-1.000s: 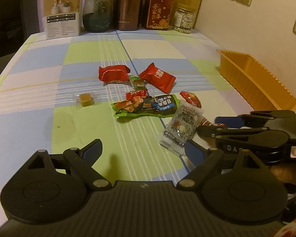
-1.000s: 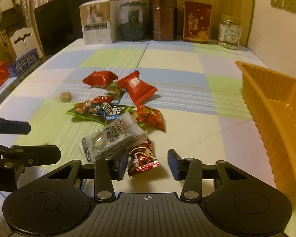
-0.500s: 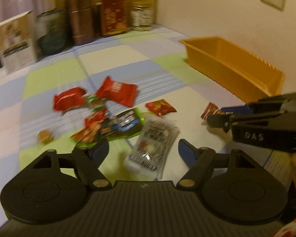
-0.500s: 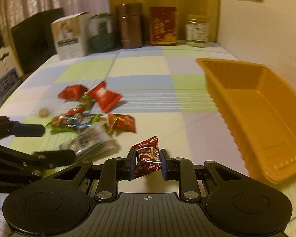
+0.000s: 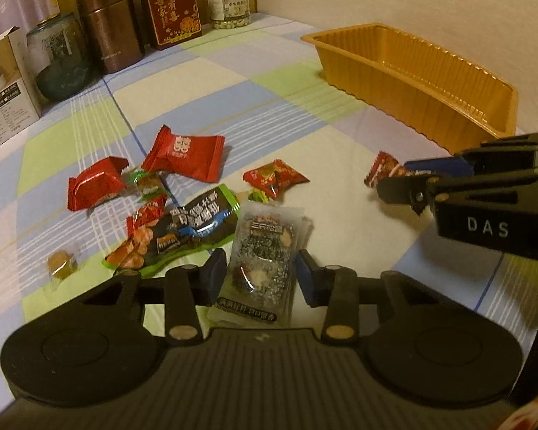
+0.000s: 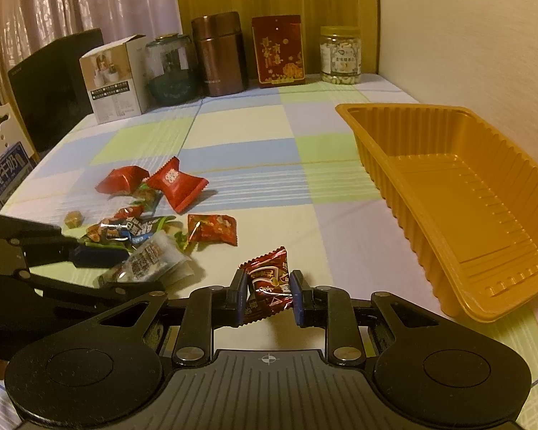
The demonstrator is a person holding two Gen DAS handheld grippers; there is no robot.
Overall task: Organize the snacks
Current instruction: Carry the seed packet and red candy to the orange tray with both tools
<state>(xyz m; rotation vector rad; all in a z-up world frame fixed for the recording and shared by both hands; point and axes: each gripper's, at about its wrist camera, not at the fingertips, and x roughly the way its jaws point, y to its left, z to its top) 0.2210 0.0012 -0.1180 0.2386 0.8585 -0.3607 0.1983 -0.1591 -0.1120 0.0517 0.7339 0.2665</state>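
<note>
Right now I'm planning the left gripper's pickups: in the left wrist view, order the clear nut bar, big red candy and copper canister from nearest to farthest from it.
1. Clear nut bar, between the left gripper's fingers.
2. Big red candy, mid-table, ahead left.
3. Copper canister, at the table's far edge.

The right gripper (image 6: 266,295) is pinching a dark red candy (image 6: 268,284) between its fingers; the left gripper (image 5: 262,276) is straddling a clear packet (image 5: 265,251), fingers apart.
</note>
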